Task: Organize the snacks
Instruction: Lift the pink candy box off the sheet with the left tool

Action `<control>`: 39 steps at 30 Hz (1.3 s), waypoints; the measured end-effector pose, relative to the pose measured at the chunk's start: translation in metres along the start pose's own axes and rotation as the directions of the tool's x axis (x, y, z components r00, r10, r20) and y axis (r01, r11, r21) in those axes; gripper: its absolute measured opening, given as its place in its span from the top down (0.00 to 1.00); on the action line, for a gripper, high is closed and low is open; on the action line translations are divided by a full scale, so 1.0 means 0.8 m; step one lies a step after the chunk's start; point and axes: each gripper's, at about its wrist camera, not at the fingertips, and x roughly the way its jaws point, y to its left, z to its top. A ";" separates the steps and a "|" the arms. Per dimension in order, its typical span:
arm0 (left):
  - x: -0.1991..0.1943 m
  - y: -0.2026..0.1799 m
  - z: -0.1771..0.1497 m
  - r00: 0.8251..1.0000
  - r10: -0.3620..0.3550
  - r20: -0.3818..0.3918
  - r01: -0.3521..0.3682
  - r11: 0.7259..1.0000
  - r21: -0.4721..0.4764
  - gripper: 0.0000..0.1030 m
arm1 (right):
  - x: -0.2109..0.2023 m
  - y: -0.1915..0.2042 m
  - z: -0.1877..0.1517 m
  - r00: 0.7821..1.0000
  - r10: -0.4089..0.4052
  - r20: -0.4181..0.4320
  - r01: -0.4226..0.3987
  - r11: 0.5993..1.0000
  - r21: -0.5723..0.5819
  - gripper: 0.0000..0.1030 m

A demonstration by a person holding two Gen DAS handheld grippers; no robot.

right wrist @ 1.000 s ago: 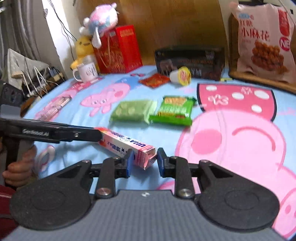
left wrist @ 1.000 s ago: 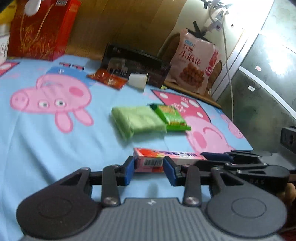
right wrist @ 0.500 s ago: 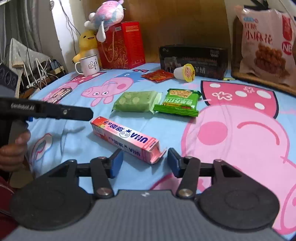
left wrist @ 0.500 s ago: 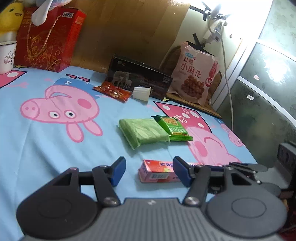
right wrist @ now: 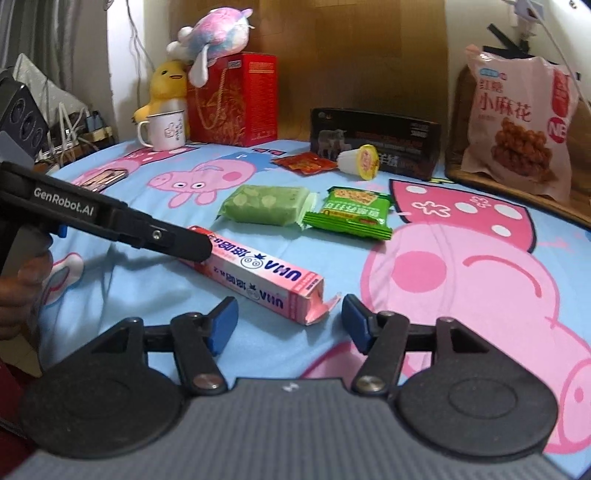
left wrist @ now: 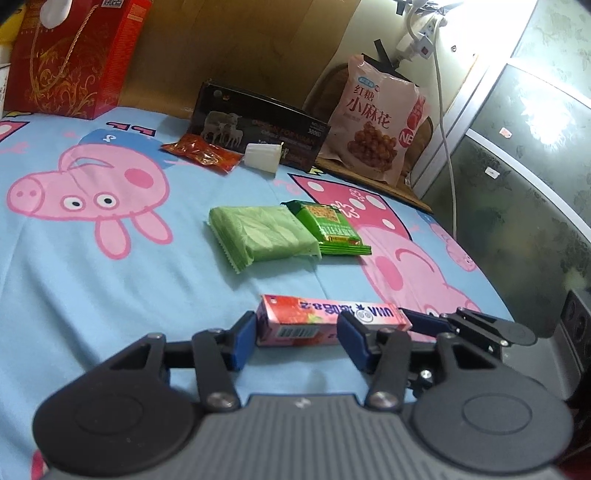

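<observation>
The pink box between the right gripper's jaws looks like thin printed cardboard with a slight sheen, and its torn end flap is matt. Beyond the jaws, the two green snack packets are shiny plastic film with crimped edges, lying on the matt printed cloth of the bed sheet. Far behind the jaws, the mug looks like glossy enamel, the plush toys are soft fabric, and the wall panel looks like matt wood.
</observation>
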 end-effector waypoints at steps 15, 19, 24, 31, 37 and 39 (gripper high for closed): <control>0.021 -0.014 0.011 1.000 0.026 0.000 -0.026 0.998 0.052 0.58 | 0.004 -0.016 0.007 1.000 -0.024 0.012 0.024 1.000 0.015 0.58; 0.027 -0.014 0.017 1.000 0.030 0.002 -0.030 0.998 0.052 0.58 | 0.007 -0.021 0.010 1.000 -0.027 0.011 0.027 1.000 0.004 0.58; 0.031 -0.006 0.024 0.999 0.040 0.012 -0.040 0.998 0.042 0.57 | 0.016 -0.023 0.018 1.000 -0.026 0.008 0.027 1.000 -0.004 0.58; 0.030 0.008 0.033 0.998 0.064 0.026 -0.065 0.998 0.016 0.56 | 0.034 -0.021 0.031 1.000 -0.013 0.005 0.013 0.999 -0.031 0.58; 0.022 0.027 0.039 0.995 0.087 0.045 -0.086 0.996 -0.026 0.56 | 0.049 -0.014 0.042 1.000 0.018 0.007 -0.018 0.999 -0.036 0.58; 0.020 0.031 0.039 0.995 0.091 0.047 -0.089 0.996 -0.032 0.56 | 0.052 -0.010 0.043 1.000 0.026 0.008 -0.025 0.999 -0.040 0.58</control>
